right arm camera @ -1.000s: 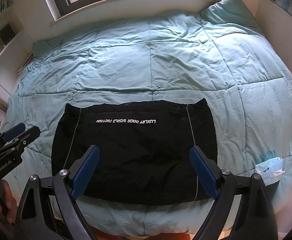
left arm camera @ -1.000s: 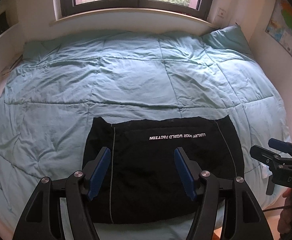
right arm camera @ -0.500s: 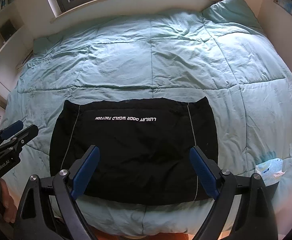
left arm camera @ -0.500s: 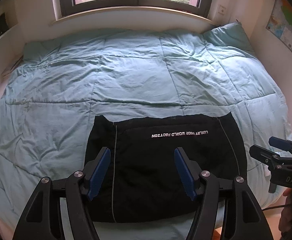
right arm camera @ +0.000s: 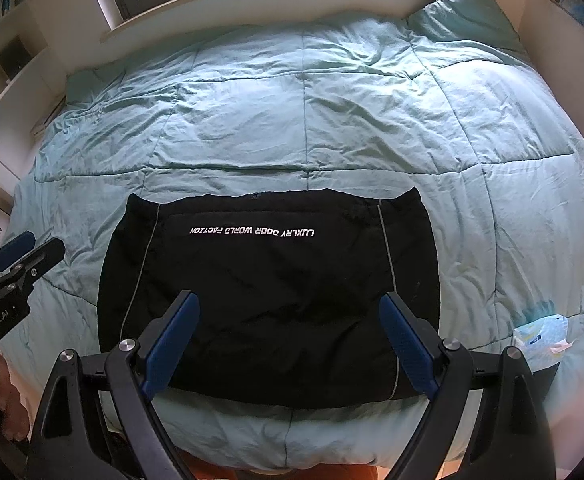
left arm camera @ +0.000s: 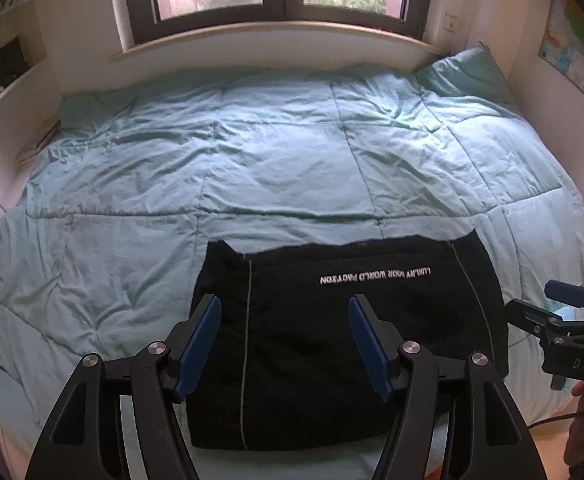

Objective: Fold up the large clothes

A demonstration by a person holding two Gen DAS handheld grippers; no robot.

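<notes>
Lying flat near the bed's [right arm camera: 371,128] front edge, the black garment [right arm camera: 276,296] looked already folded into a rectangle. Left tool [left arm camera: 284,344] and right tool [right arm camera: 288,332] hovered wide open, empty. Pinching both near corners evenly would suit another fold. A blue packet [right arm camera: 539,334] lay just beside.

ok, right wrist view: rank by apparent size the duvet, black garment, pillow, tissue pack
1. Teal duvet, fills most of the frame.
2. Black garment, folded flat on the duvet's near part.
3. Teal pillow, at the far right corner, so distance shrinks it.
4. Tissue pack, at the right edge, clearly smallest.
</notes>
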